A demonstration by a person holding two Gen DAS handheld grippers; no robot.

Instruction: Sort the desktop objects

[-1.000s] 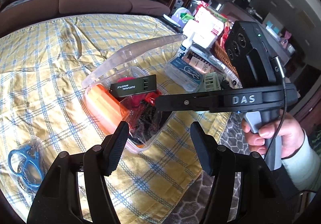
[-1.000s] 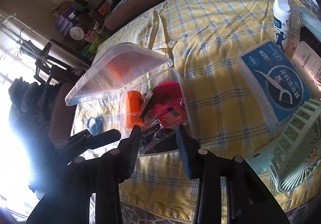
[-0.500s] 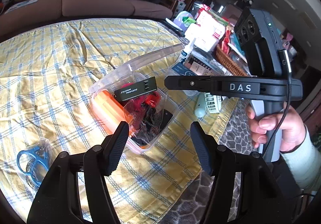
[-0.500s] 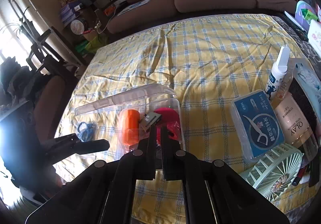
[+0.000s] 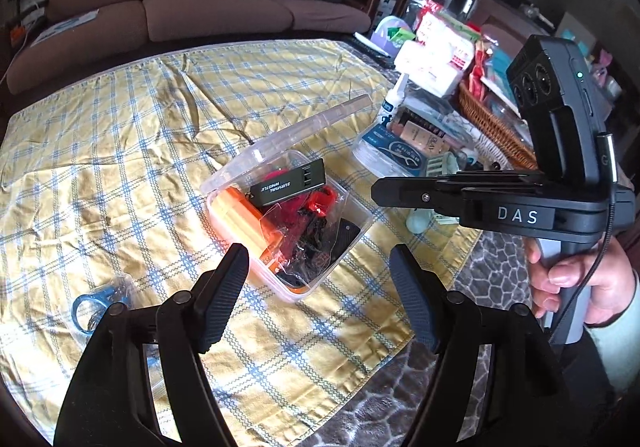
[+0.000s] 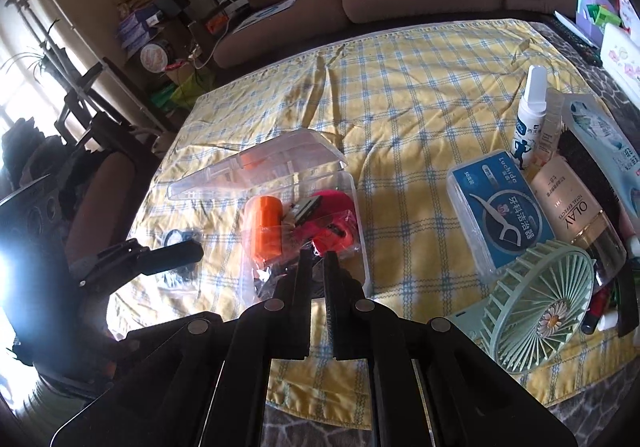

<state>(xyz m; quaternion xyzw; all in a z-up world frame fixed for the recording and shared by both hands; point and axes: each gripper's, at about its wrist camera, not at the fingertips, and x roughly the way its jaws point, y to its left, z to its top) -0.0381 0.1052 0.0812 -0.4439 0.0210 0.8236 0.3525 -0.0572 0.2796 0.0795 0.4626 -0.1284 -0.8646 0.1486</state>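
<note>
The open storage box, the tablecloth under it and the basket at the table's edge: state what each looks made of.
Storage box: clear, glossy hard plastic; the contents show through its walls and raised lid.
Tablecloth: woven fabric, matte, yellow with blue checks; it creases and wrinkles like cloth.
Basket: apparently wicker or rattan, brown; a plaited weave shows on its side, though the exact fibre is unclear.

Whistle (image 5: 289,183) in open box (image 5: 352,235); fan (image 6: 540,299) right of box.
</note>
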